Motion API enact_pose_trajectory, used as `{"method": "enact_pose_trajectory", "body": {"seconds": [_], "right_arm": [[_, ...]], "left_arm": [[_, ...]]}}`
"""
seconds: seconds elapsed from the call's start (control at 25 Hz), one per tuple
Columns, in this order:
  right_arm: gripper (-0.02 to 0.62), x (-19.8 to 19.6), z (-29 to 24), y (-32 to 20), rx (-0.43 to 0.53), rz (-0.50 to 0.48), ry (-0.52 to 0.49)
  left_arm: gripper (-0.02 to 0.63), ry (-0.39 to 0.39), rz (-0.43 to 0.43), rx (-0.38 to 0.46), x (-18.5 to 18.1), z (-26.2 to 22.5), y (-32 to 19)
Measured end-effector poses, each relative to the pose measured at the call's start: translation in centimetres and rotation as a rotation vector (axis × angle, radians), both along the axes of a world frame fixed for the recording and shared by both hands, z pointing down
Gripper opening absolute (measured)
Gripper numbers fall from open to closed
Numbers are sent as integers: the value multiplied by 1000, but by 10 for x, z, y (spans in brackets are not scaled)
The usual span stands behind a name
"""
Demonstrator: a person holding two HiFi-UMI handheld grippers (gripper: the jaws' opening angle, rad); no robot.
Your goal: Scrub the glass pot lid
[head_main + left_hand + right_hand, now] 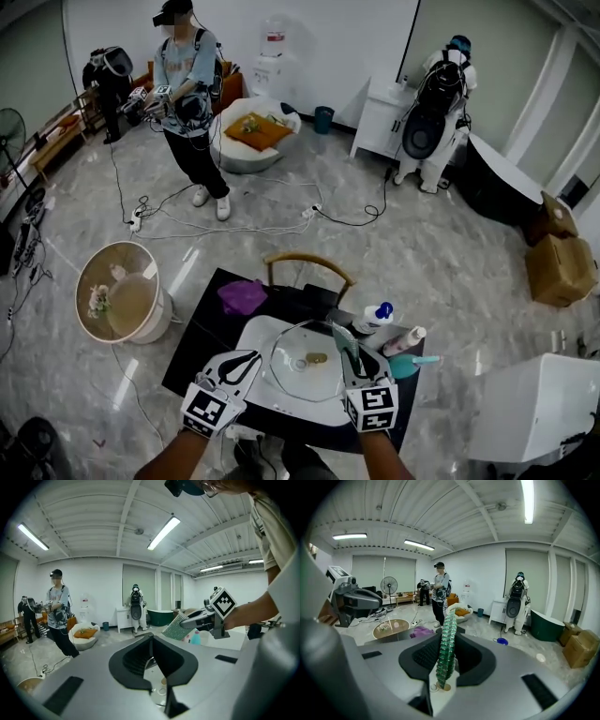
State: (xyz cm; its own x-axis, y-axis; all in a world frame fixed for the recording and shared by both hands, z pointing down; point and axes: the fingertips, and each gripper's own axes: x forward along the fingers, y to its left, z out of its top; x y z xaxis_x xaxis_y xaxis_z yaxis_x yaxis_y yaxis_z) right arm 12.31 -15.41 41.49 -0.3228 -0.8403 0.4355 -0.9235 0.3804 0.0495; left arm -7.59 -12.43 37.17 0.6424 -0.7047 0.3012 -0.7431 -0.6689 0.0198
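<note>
The round glass pot lid hangs over a white basin on the dark table. My left gripper is shut on the lid's left rim; in the left gripper view its jaws meet over the shiny lid. My right gripper is shut on a green scrub sponge at the lid's right edge. In the right gripper view the sponge stands edge-on between the jaws. The left gripper view also shows the sponge lifted, apart from the left jaws.
On the table lie a purple cloth, a white detergent bottle, a pink bottle and a teal cup. A wooden chair stands behind it. A round side table is left, a white box right. People stand farther back.
</note>
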Motion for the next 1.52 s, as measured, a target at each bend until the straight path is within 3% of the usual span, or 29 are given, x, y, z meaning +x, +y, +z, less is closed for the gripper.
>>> {"method": "enact_pose_trajectory", "body": {"seconds": [0.36, 0.68, 1.16, 1.32, 1.52], "right_arm": [[87, -19, 74, -35, -21, -49, 82], [87, -48, 135, -44, -36, -89, 144], [87, -91, 196, -55, -93, -140, 115], [87, -73, 202, -57, -97, -89, 98], [89, -3, 209, -42, -116, 69, 100]], "left_arm": [[35, -66, -24, 41, 10, 66, -38], [35, -88, -54, 25, 20, 114, -64], [35, -126, -57, -27, 27, 172, -72], [35, -138, -68, -29, 25, 179, -75], [35, -137, -49, -36, 43, 189, -79]]}}
